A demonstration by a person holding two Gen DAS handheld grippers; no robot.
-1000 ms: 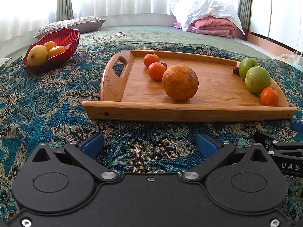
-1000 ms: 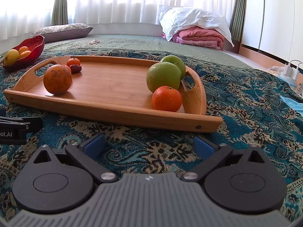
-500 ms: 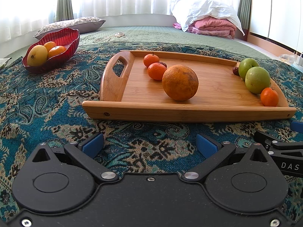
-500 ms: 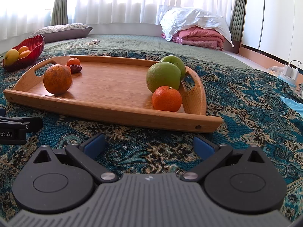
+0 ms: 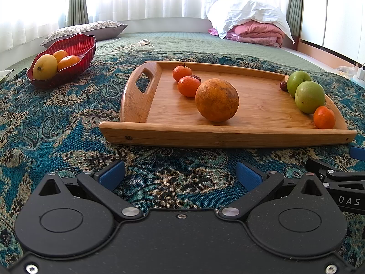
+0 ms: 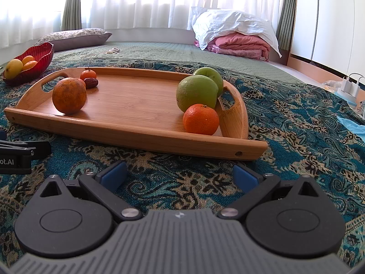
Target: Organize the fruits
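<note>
A bamboo tray [image 5: 228,137] [image 6: 136,132] lies on the patterned blanket. It holds a large orange [image 5: 216,99] [image 6: 69,96], small tangerines [image 5: 189,86] [image 6: 201,119], two green apples [image 5: 309,97] [image 6: 196,93] and dark dates [image 6: 91,82]. A red bowl [image 5: 75,52] [image 6: 43,54] at the far left holds a yellow fruit and oranges. My left gripper [image 5: 180,174] is open and empty, resting short of the tray's near edge. My right gripper [image 6: 180,174] is open and empty, just in front of the tray's right half.
The teal paisley blanket [image 5: 57,118] covers the bed. A grey pillow [image 5: 86,28] and folded pink and white bedding [image 5: 251,27] lie at the back. A white cable [image 5: 141,43] lies beyond the tray. White chargers [image 6: 350,86] sit at the far right.
</note>
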